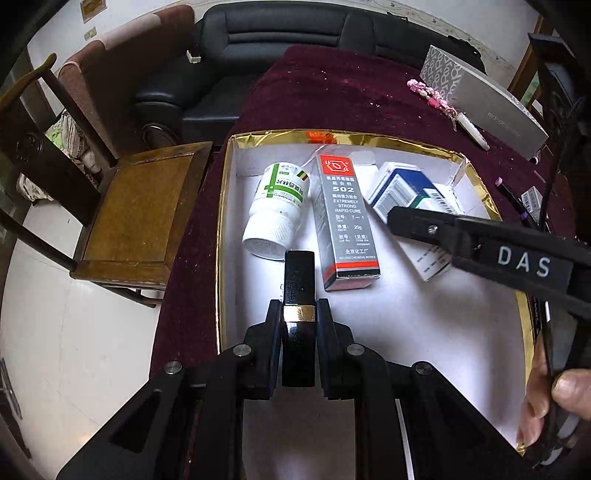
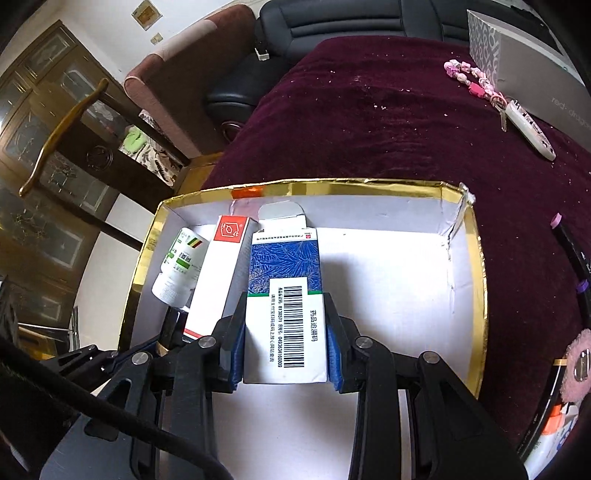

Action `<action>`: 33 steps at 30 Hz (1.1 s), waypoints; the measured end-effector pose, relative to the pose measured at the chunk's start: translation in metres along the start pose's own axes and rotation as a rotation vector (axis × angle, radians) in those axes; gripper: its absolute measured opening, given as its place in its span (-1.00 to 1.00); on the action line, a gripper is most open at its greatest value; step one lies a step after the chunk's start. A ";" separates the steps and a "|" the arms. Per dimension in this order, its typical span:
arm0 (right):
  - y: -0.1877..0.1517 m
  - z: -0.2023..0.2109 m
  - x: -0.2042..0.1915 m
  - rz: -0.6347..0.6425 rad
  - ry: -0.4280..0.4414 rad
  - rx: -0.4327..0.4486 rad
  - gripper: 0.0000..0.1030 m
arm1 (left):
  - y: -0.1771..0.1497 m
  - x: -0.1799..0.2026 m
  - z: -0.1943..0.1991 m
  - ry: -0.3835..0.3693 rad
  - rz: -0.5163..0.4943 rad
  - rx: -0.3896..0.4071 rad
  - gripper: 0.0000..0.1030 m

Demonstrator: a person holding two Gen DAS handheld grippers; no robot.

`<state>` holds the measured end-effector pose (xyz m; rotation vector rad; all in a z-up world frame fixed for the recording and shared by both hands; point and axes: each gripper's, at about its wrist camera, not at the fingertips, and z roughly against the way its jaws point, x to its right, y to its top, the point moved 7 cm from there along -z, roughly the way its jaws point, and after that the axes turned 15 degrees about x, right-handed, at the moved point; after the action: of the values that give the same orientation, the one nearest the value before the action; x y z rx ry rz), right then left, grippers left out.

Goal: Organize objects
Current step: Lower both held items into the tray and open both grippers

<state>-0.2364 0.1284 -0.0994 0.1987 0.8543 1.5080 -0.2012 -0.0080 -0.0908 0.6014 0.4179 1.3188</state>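
A gold-rimmed white box (image 1: 226, 206) (image 2: 476, 266) lies on a maroon cloth. In it lie a white pill bottle (image 1: 277, 210) (image 2: 177, 266) and a grey-red 502 glue carton (image 1: 343, 218) (image 2: 221, 273). My left gripper (image 1: 298, 314) is shut on a black tube with a gold band (image 1: 299, 280) (image 2: 171, 328), held over the box near the bottle's cap. My right gripper (image 2: 285, 343) is shut on a blue-white medicine carton with a barcode (image 2: 284, 295) (image 1: 399, 188), over the box to the right of the glue carton. The right gripper's finger (image 1: 417, 223) crosses the left wrist view.
A grey gift box (image 1: 491, 110) (image 2: 532, 74), a pink beaded keychain (image 1: 436, 98) (image 2: 476, 83) and dark markers (image 2: 572, 251) lie on the maroon cloth (image 1: 332, 92) behind and right of the box. A wooden chair (image 1: 140, 210) and a black sofa (image 1: 280, 33) stand left and behind.
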 end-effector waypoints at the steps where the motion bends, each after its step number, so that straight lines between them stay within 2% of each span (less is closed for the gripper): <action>1: 0.000 -0.001 -0.001 -0.002 0.001 0.002 -0.37 | 0.001 0.000 0.000 -0.003 -0.001 0.002 -0.73; 20: -0.005 -0.013 -0.013 -0.009 0.012 -0.045 -0.36 | 0.006 -0.004 0.006 -0.048 0.050 0.028 -0.72; 27: -0.007 -0.011 -0.013 0.000 0.020 -0.064 -0.25 | 0.006 -0.001 0.017 -0.062 0.055 0.040 -0.72; 33: -0.009 0.000 -0.019 0.005 0.051 -0.065 -0.23 | 0.004 0.007 0.030 -0.067 0.045 0.052 -0.72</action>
<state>-0.2259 0.1097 -0.0982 0.1149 0.8441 1.5490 -0.1848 -0.0063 -0.0640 0.6996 0.3862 1.3296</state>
